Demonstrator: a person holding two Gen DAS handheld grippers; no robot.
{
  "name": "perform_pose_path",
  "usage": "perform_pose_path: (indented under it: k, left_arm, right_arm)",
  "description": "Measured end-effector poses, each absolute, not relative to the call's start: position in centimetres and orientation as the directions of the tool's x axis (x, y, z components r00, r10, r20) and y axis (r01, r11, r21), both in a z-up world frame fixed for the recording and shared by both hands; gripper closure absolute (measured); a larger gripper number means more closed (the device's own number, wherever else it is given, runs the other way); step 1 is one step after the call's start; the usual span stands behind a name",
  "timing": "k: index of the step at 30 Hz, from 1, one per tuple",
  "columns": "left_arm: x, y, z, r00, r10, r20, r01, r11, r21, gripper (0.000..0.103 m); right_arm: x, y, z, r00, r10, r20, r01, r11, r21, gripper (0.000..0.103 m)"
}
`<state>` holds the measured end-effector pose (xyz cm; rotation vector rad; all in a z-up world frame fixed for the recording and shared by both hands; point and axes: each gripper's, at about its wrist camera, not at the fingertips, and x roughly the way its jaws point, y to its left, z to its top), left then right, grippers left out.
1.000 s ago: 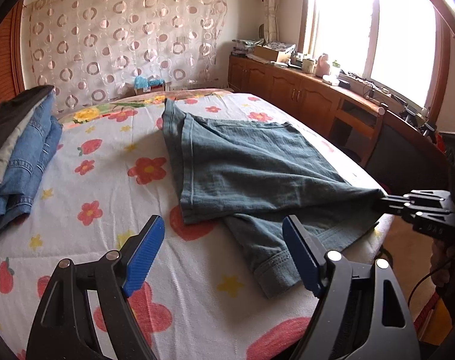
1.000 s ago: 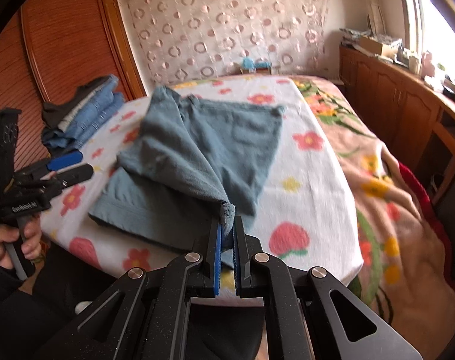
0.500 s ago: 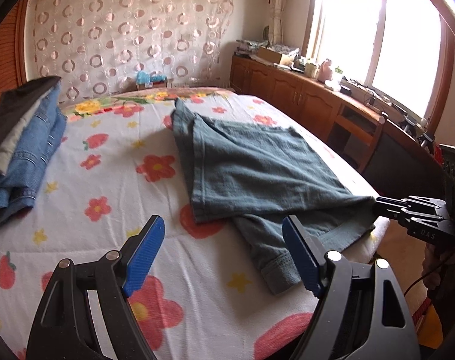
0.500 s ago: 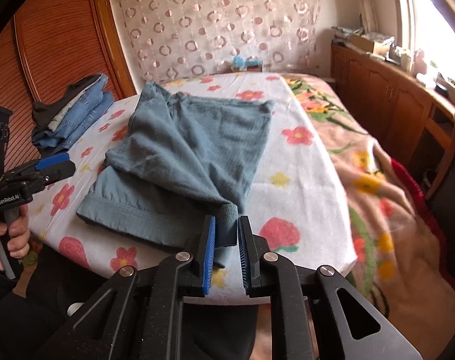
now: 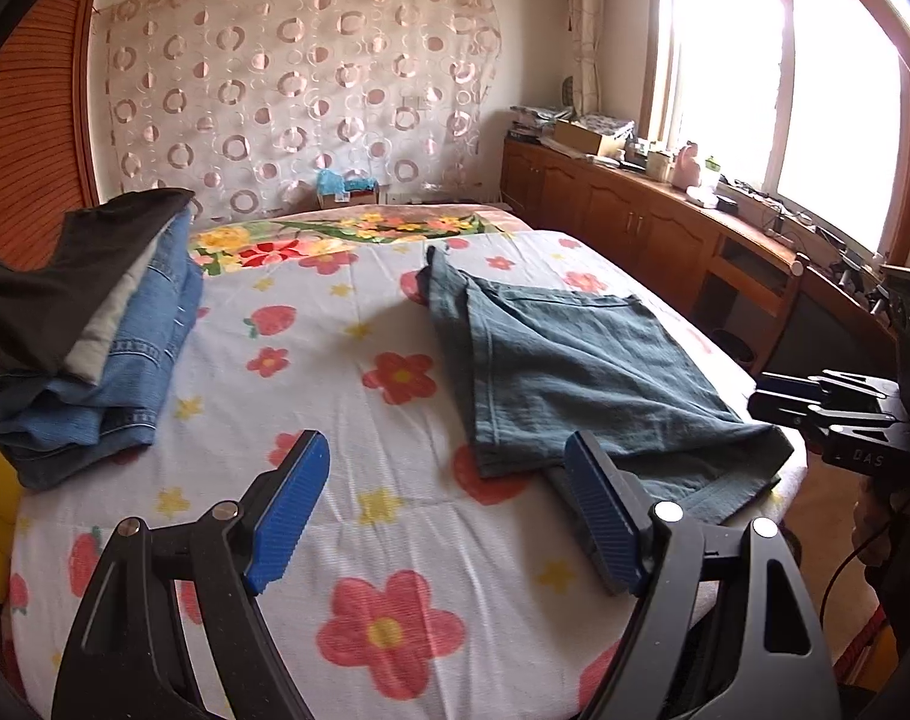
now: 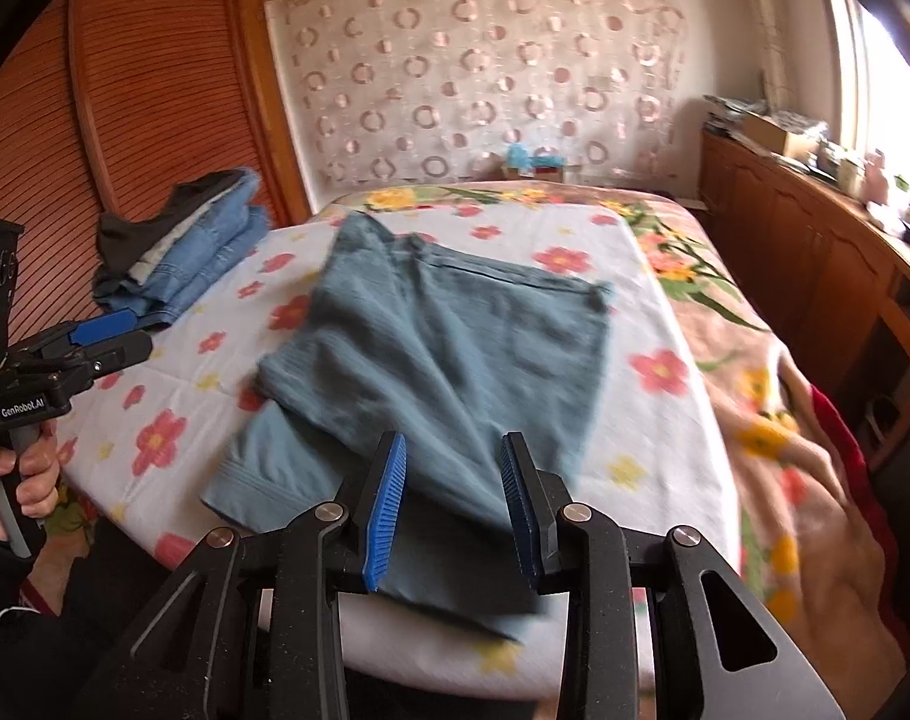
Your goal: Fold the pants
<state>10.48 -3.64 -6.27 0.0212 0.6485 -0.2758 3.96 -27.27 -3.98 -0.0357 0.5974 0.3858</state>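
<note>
Bed (image 5: pixel 347 372): a white sheet with red flowers and yellow stars spreads ahead of both tongs and reaches to the far wall.
Pants (image 6: pixel 431 360): grey-green, folded over on themselves, lying flat on the sheet. They lie ahead and to the right of the left tongs and straight ahead of the right tongs, with the near edge at the bed's edge.
Pile (image 5: pixel 89 330): folded blue jeans with pale and dark cloth on top, to the far left of both tongs, well apart from the pants.
Left tongs (image 5: pixel 440 513): jaws spread wide with nothing between them, over bare sheet just left of the pants' near hem.
Right tongs (image 6: pixel 452 504): jaws opening; the pants' near edge shows in the gap, and the blue pads do not press on the cloth.
Hand (image 6: pixel 17 480): wraps the left tongs' grip, left of the right tongs.
</note>
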Motion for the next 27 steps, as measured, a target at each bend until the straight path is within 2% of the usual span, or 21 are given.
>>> perform_pose_path:
  k: [27]
  left_arm:
    - [10.1, 1.1, -6.9, 0.784, -0.201, -0.588, 0.18, 0.979, -0.094, 0.021]
  right_arm:
    - [13.1, -16.6, -6.1, 0.602, 0.469, -0.647, -0.583, 0.811, 0.046, 0.069]
